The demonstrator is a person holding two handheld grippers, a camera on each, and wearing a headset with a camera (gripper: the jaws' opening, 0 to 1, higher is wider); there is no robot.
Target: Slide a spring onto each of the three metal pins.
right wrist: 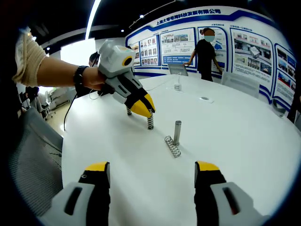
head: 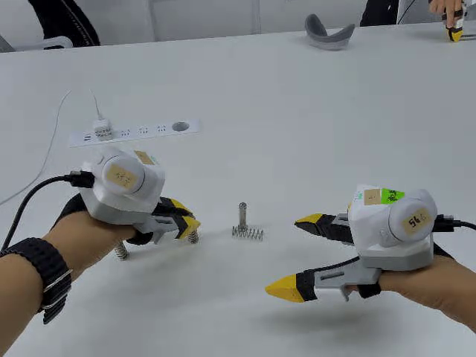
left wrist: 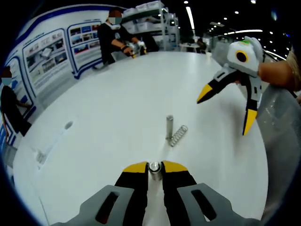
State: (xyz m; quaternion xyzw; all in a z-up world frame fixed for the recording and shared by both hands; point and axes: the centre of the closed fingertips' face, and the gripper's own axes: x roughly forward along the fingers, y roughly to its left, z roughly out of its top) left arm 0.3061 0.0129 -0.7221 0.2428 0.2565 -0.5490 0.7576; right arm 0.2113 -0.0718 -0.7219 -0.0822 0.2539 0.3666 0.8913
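Note:
Mid-table stands a bare metal pin [head: 242, 214] [left wrist: 169, 127] [right wrist: 177, 132], and a loose spring [head: 248, 233] [left wrist: 178, 135] [right wrist: 172, 146] lies on its side at its foot. My left gripper [head: 190, 227] [left wrist: 154, 167] [right wrist: 142, 108] is shut on the top of a second pin [head: 193, 237] [right wrist: 150, 121], upright with a spring on it. A third pin with a spring [head: 120, 251] [right wrist: 129, 111] stands further left, under the left hand. My right gripper [head: 296, 254] [left wrist: 225, 112] [right wrist: 151, 167] hovers open to the right of the bare pin, holding nothing.
A white power strip [head: 134, 132] with a plugged charger [head: 103, 129] and cable lies at the back left. A grey curved object [head: 329, 33] rests at the far edge. People stand beyond the table. A mesh chair [right wrist: 33, 155] sits beside the table.

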